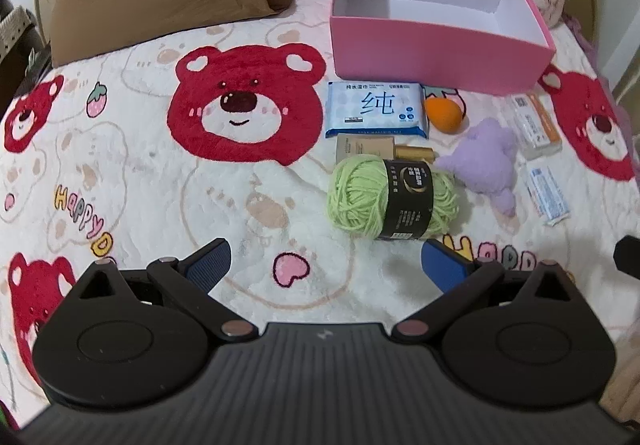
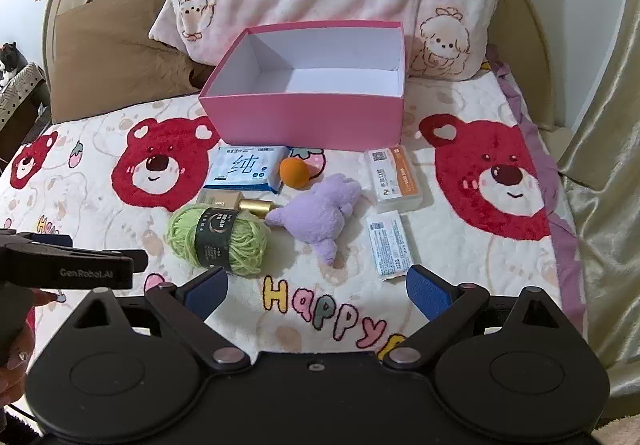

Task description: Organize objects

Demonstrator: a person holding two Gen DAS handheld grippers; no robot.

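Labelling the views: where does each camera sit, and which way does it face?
Left wrist: on the left gripper, angled down over the bear-print bedspread, at the green yarn ball; own open jaws show.
Right wrist: on the right gripper, facing the same way from further right; own open jaws, plus the left gripper at the left edge.
Shared: yarn, empty pink cardboard box, purple plush toy.
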